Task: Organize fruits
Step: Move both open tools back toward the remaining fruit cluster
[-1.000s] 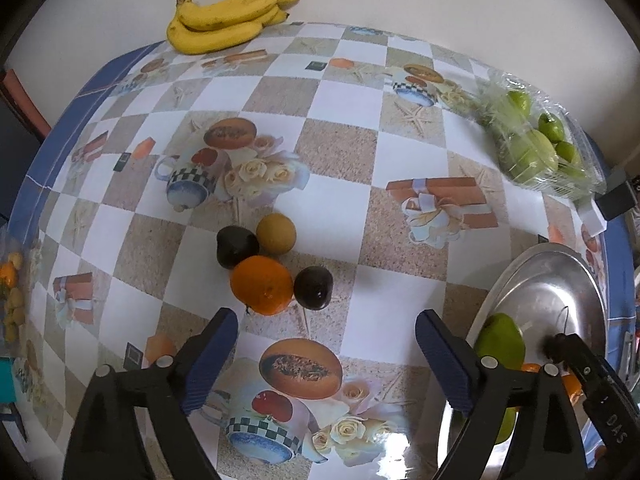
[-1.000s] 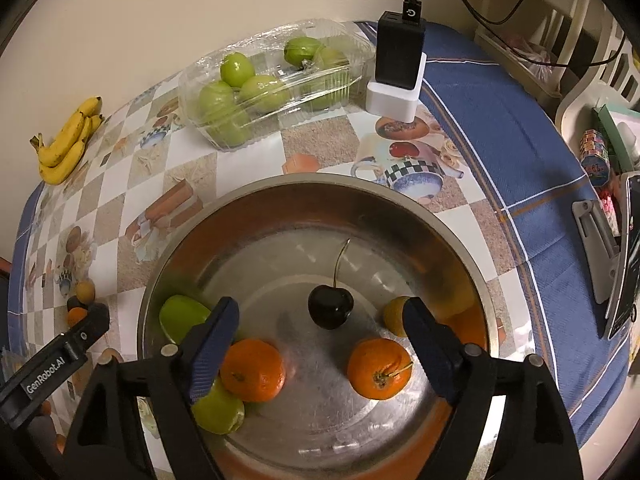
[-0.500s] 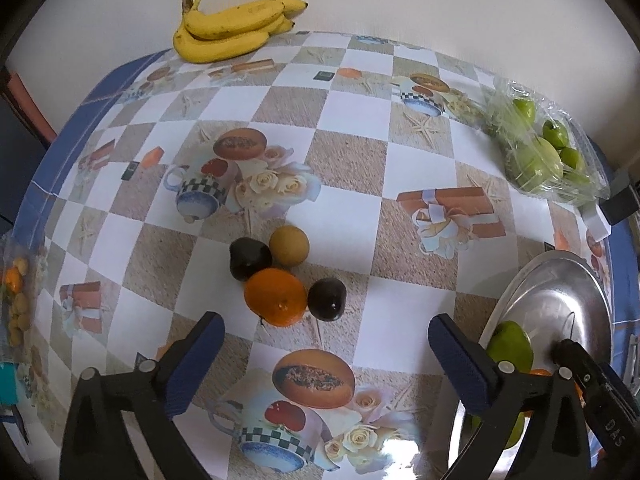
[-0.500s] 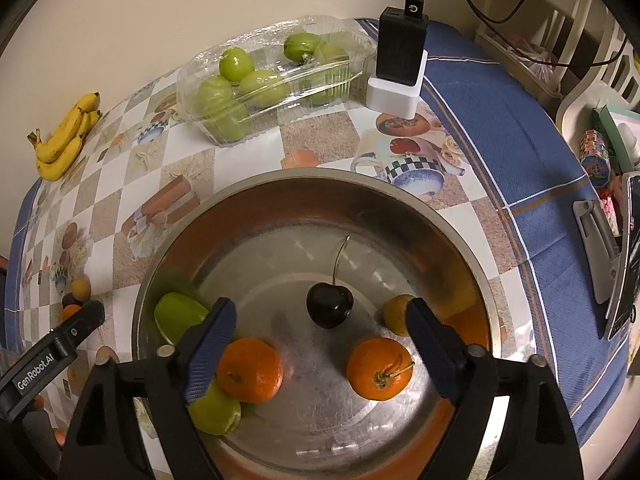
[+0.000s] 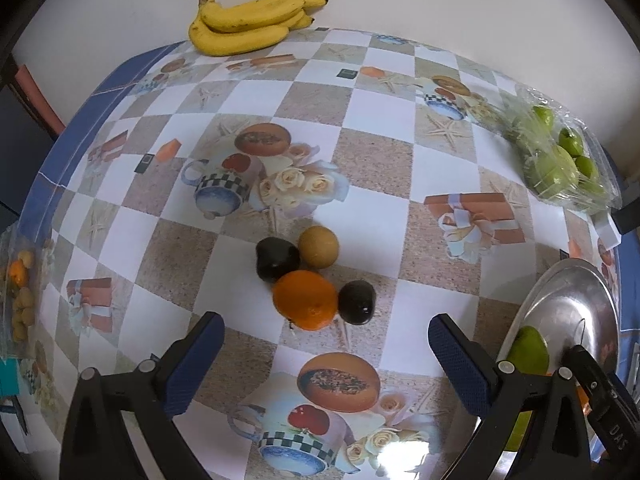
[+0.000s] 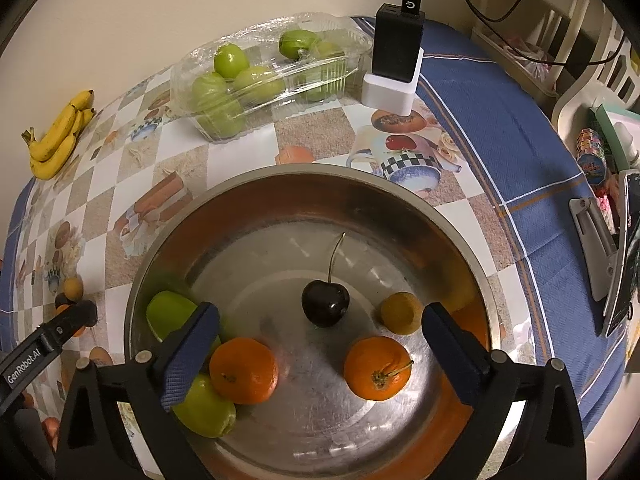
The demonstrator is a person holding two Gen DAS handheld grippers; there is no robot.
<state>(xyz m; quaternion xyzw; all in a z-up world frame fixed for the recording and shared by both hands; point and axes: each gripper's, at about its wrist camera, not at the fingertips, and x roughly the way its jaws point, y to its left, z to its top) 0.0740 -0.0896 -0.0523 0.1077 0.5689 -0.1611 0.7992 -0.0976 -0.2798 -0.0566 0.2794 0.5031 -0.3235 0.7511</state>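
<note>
- The left gripper [image 5: 326,354] hangs over the table [image 5: 376,160] with its jaws spread wide and nothing between them; the blue pads [image 5: 192,364] are clear of every fruit.
- Just ahead of that gap, in the middle of the checked tablecloth, four loose fruits sit in a tight cluster: a dark plum [image 5: 277,259] at the left, a tan round fruit [image 5: 319,246] touching it at the back, an orange [image 5: 305,299] at the front, and a second dark plum [image 5: 356,302] against the orange's right side.
- A bunch of bananas [image 5: 252,24] lies at the far edge of the table, against the wall.
- A clear plastic box of green apples [image 6: 264,80] sits at the far right edge, near the wall, with a black charger on a white base [image 6: 396,68] just beside it on the blue border of the cloth.
- The steel bowl [image 6: 304,200] stands at the near right side of the table, well apart from the loose cluster.
- The right gripper [image 6: 316,350] hangs over the bowl, jaws wide apart and holding nothing.
- Inside the bowl, from left to right: a green fruit [image 6: 168,314] against the left wall, another green fruit [image 6: 206,410] nearer the front, an orange [image 6: 244,370] touching it, a dark cherry with its stem up [image 6: 325,304] near the middle, a second orange [image 6: 377,368] at the front, and a small yellow fruit [image 6: 401,313] behind it.
- A phone [image 6: 624,252] and some small packets lie off the table's right edge.
</note>
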